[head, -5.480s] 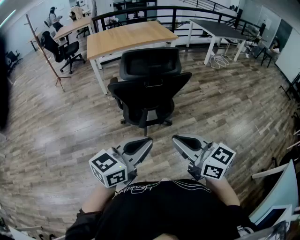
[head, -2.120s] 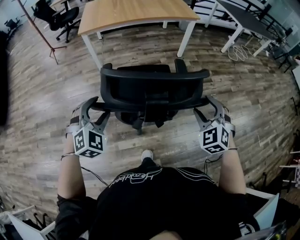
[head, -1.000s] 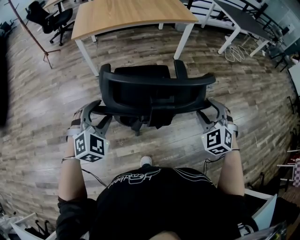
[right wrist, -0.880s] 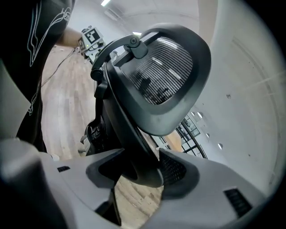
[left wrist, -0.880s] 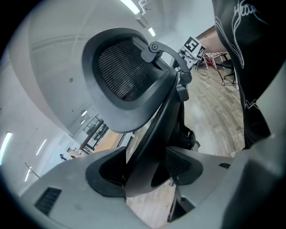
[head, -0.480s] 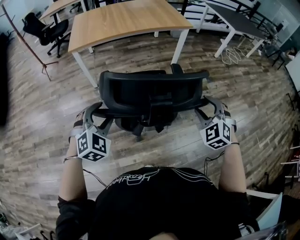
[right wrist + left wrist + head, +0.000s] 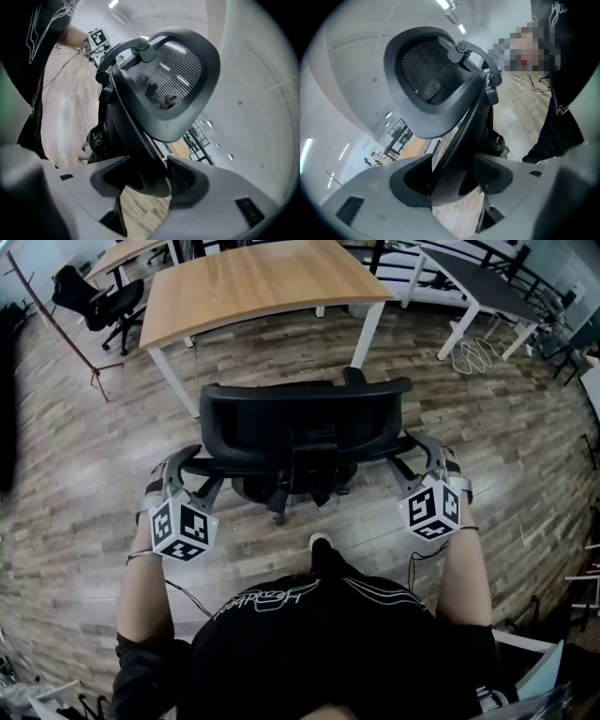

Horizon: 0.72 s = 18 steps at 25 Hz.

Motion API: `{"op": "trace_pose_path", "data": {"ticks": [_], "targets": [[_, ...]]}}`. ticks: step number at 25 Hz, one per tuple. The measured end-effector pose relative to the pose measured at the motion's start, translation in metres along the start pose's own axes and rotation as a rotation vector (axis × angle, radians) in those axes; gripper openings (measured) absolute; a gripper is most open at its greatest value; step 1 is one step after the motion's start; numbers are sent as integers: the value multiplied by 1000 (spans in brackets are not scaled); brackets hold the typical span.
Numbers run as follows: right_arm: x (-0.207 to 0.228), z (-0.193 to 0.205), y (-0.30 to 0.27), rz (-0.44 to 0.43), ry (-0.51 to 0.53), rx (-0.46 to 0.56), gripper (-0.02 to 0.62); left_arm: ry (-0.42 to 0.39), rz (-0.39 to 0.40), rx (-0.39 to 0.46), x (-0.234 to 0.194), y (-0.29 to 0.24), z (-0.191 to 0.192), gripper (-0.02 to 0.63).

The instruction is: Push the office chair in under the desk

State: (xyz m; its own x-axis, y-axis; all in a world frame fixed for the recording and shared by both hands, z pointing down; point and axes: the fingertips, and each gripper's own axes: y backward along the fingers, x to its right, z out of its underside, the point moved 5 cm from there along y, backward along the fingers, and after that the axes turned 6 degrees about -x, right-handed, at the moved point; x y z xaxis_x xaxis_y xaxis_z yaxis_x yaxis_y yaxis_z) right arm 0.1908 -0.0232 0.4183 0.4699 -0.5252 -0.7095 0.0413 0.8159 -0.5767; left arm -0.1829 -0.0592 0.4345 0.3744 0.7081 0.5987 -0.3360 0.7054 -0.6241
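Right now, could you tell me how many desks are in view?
3: a light wooden desk with white legs beyond the black office chair, another wooden desk top left, a dark-topped desk top right. Others may be hidden.

A second black chair (image 7: 112, 298) stands at upper left; a dark table (image 7: 478, 282) (white-legged) crosses the upper right, white wire loops (image 7: 472, 357) just below it.
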Motion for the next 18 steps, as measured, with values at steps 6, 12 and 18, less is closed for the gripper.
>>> {"op": "trace_pose_path", "data": {"ticks": [6,12,18], "targets": [[18,-2,-24,-10,9,43,267,11,-38,-58,-12,-18,-4,262],[47,-5,-64,-11,23,85,267,34,-74,-93,-32,-45,-12,262],[75,-5,-105,-15,41,113,267,67,-111,-123,-49,-75,-21,262]]}}
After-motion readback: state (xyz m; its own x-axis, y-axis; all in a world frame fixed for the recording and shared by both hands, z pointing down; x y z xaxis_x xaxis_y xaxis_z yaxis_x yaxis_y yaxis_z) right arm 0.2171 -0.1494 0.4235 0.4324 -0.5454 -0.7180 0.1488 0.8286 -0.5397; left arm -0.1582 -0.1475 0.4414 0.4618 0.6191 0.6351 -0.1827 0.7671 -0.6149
